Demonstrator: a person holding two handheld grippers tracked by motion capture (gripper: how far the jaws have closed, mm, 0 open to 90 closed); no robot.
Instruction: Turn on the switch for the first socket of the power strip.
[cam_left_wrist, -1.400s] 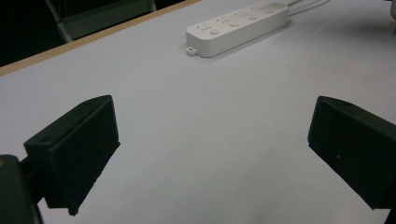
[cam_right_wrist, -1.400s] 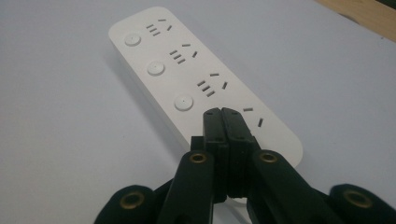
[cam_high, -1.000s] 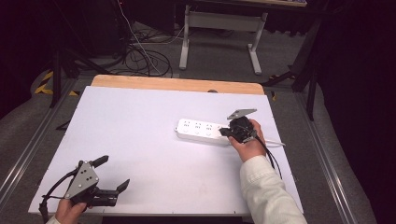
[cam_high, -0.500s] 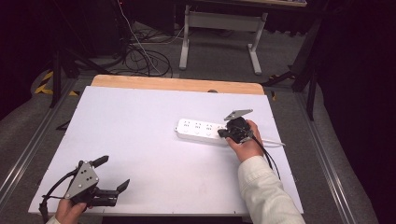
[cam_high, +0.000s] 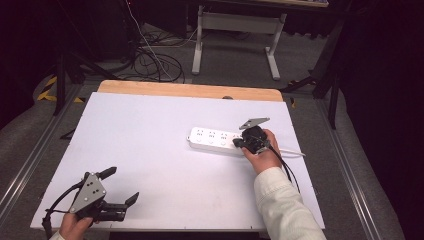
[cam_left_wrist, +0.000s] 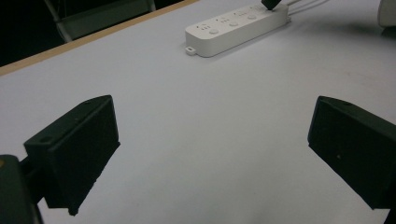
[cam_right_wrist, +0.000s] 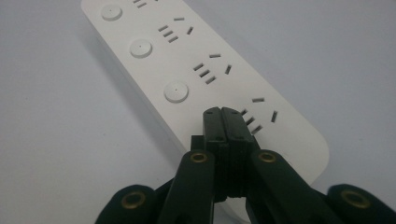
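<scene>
One white power strip (cam_high: 218, 141) lies on the white table (cam_high: 150, 150), toward its far right part, long axis running left to right with a slight tilt, the corded end at the right where a white cable (cam_high: 292, 152) leaves it. Right gripper (cam_high: 239, 143): jaws pressed together with nothing between them, tips resting on the strip's top face at its right end, beside the last socket (cam_right_wrist: 259, 114) in the row. Left gripper (cam_high: 122, 186): near the table's front left corner, well apart from the strip, jaws spread wide and empty.
</scene>
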